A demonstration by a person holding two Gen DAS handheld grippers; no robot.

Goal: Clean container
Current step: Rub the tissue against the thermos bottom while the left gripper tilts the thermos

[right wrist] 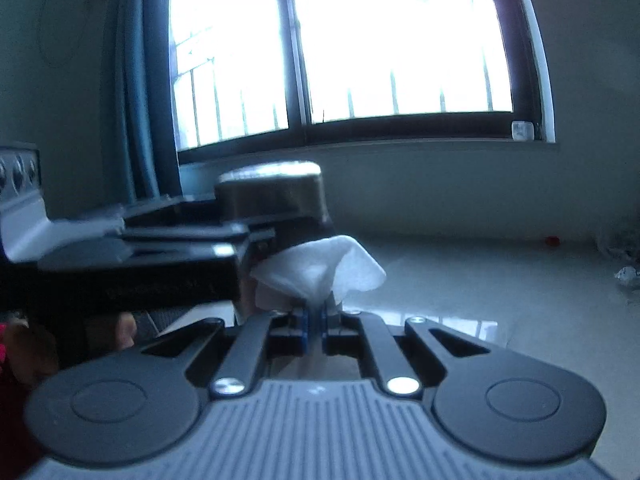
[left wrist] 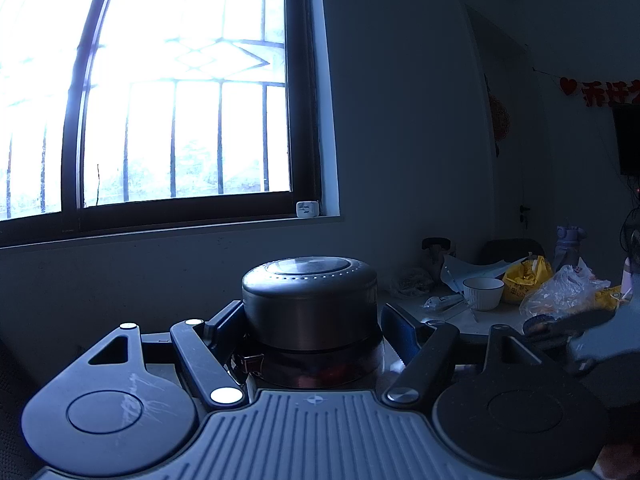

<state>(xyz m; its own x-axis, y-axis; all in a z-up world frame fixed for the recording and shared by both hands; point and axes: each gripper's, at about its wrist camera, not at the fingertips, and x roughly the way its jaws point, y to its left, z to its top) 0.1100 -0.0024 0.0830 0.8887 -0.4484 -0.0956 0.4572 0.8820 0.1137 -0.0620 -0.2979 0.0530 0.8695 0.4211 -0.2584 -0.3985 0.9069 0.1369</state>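
A round container with a dark metal lid (left wrist: 310, 292) and a clear lower body stands upright between the jaws of my left gripper (left wrist: 312, 332), whose pads press on its two sides. The same container (right wrist: 272, 192) shows at the left of the right wrist view, held by the left gripper's dark body. My right gripper (right wrist: 316, 320) is shut on a crumpled white tissue (right wrist: 320, 268), which fans out above its blue pads. The tissue sits just right of the container's side; whether they touch I cannot tell.
A pale table (right wrist: 460, 280) runs under a barred window (left wrist: 180, 120). At the far right lie a white ribbed bowl (left wrist: 483, 293), yellow and clear bags (left wrist: 560, 292), a bottle and a dark kettle (left wrist: 438, 248). A person's hand (right wrist: 124, 330) shows at lower left.
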